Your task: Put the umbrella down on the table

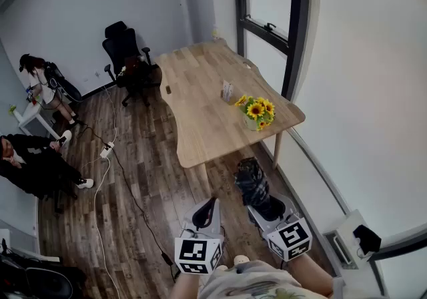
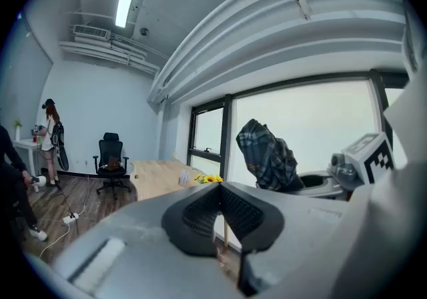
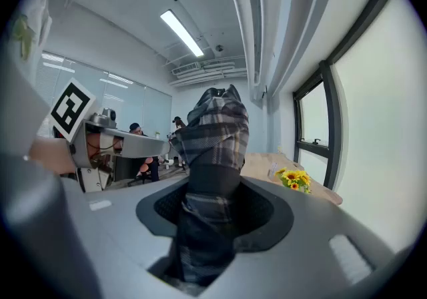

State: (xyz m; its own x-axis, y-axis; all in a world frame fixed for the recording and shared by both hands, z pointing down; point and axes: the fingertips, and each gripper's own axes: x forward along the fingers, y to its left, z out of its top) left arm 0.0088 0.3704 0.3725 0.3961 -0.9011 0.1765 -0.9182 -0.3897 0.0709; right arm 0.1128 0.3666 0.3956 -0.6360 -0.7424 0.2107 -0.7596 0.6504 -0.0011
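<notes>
Umbrella (image 1: pixel 252 181) in the head view: folded, plaid, sticking forward out of my right gripper (image 1: pixel 267 209), above the wooden floor (image 1: pixel 133 177) and short of the table's (image 1: pixel 200 97) near end. My left gripper (image 1: pixel 208 207) sits just beside it, carrying nothing. I judge the task barely started. The pick-up is done, while the carry to the table and the set-down are both left. The tabletop is pale wood and mostly bare, with sunflowers (image 1: pixel 259 111) and a small stand near the window edge. An office chair (image 1: pixel 127 57) stands at the far end, and people sit by the left wall.

In the left gripper view the jaws meet at their tips with nothing between them. The umbrella shows off to the right, with the table beyond.

In the right gripper view the jaws are clamped on the umbrella's lower part, and its bunched fabric rises above the pads. The table and flowers lie ahead on the right, under a tall window. There is plenty of free wood to lay it on.
</notes>
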